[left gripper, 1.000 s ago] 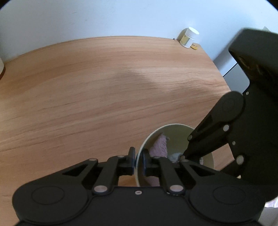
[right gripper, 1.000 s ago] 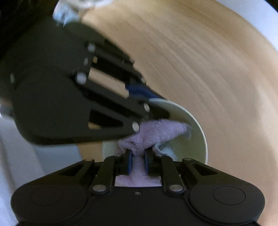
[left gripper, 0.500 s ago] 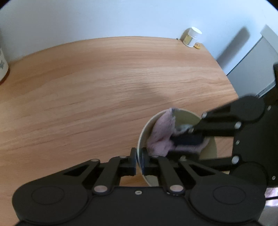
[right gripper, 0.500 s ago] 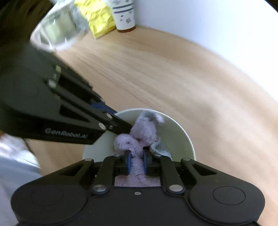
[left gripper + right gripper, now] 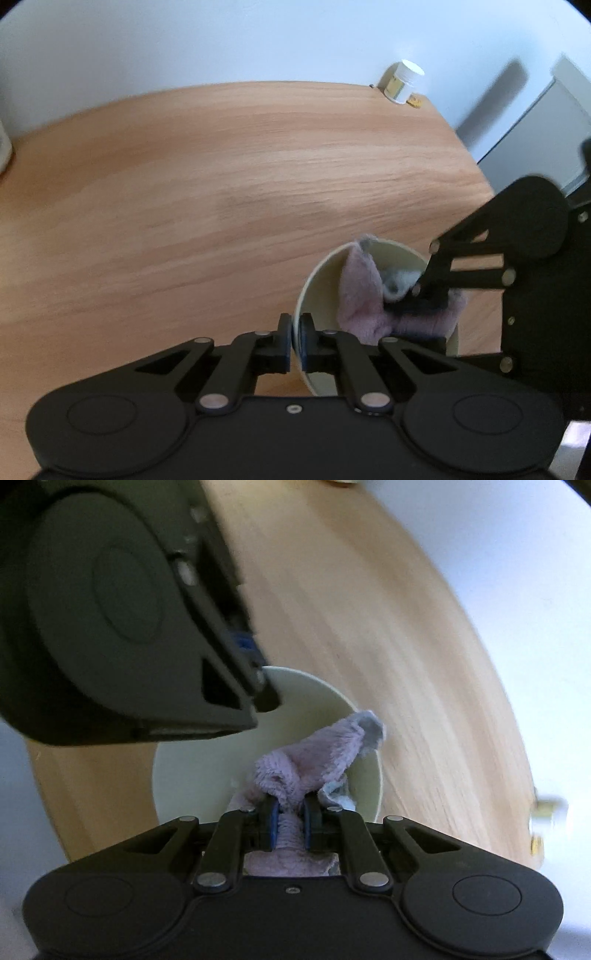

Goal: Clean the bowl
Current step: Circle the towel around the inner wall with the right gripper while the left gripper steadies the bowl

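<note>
While left gripper (image 5: 295, 334) pinches bowl (image 5: 321, 275) rim, cloth (image 5: 314, 760) inside

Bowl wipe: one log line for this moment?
left gripper: shut on bowl rim | right gripper: shut on cloth, inside bowl | phase: wiping

No readable text, brand or number is being shown. A yellowish label is being carried by the small white-lidded jar (image 5: 402, 85), but its print is too small to be read.

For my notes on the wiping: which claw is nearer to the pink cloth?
Right. The right claw is shut on the pink cloth inside the bowl; the left claw pinches the bowl's rim, beside the cloth.
</note>
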`<state>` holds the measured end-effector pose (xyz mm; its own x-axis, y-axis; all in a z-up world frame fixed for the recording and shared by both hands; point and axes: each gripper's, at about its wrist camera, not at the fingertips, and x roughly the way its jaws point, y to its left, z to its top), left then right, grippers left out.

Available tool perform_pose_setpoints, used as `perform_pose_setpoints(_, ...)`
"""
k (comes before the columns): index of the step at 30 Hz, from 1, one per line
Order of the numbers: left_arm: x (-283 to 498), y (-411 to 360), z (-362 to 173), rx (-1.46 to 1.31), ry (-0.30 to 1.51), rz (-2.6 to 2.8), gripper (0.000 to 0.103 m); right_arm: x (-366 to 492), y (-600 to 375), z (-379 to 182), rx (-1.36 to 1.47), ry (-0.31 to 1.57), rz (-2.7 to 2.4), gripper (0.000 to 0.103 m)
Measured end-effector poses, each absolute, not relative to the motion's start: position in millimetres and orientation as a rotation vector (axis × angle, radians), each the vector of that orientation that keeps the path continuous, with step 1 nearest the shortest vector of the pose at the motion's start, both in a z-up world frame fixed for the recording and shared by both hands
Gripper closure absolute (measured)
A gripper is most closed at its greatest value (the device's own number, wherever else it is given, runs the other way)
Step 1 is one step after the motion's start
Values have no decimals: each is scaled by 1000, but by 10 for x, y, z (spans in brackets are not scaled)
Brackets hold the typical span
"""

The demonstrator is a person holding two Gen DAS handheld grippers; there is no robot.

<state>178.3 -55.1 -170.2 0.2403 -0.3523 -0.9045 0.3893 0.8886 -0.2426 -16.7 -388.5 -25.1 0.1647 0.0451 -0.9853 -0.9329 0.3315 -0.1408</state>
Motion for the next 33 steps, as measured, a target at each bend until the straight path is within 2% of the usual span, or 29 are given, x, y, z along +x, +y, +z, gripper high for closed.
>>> perform_pose_setpoints(4, 1818, -537, -1714, -16, 1250, -476, 98, 208, -4053, -235, -773, 1366, 1025, 87)
perform_pose_setpoints(7, 1874, -540, -1714, -30, 1273, -462, 98, 400, -4201, -267, -592, 1434, 1060, 87)
perform_pose_setpoints(14, 1881, -547, -1705, -56, 1300, -418, 97, 590, -4341, -240, -307, 1450, 1097, 83)
perform_pose_setpoints(17, 1868, -569, -1705, -63, 1307, -415, 96, 464, -4303, -212, -366, 1390, 1125, 83)
perform_pose_setpoints(20, 1861, -580, -1707, -62, 1307, -408, 95, 490, -4349, -270, -298, 1418, 1097, 83)
perform_pose_setpoints(28, 1848, -591, -1715, -62, 1298, -400, 95, 663, -4932, -286, 82, 1440, 1110, 83)
perform_pose_setpoints(33, 1850, -605, -1713, -51, 1292, -405, 95, 636, -5124, -303, 197, 1431, 1120, 83)
